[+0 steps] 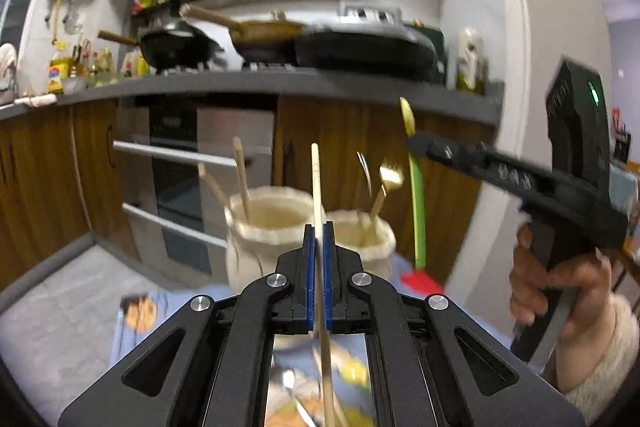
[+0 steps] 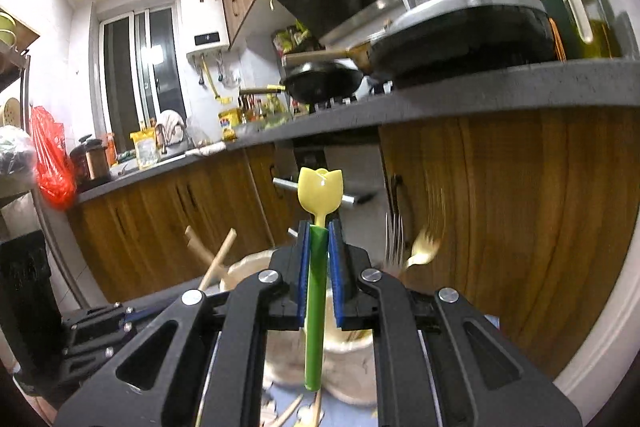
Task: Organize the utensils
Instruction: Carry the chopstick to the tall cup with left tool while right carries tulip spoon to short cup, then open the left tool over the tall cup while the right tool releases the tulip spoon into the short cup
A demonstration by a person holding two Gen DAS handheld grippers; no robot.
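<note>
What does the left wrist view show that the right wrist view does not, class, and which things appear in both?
Only the left wrist view shows the left tongs shut on a wooden chopstick, the person's right hand on its handle, and a red piece below the green handle.

Only the right wrist view shows the window, the red bag, and the spoon's yellow tulip-shaped bowl face-on.

Both share the right tongs gripping the green-handled spoon, two cream fabric holders with utensils, the gold fork, pans and counter.
</note>
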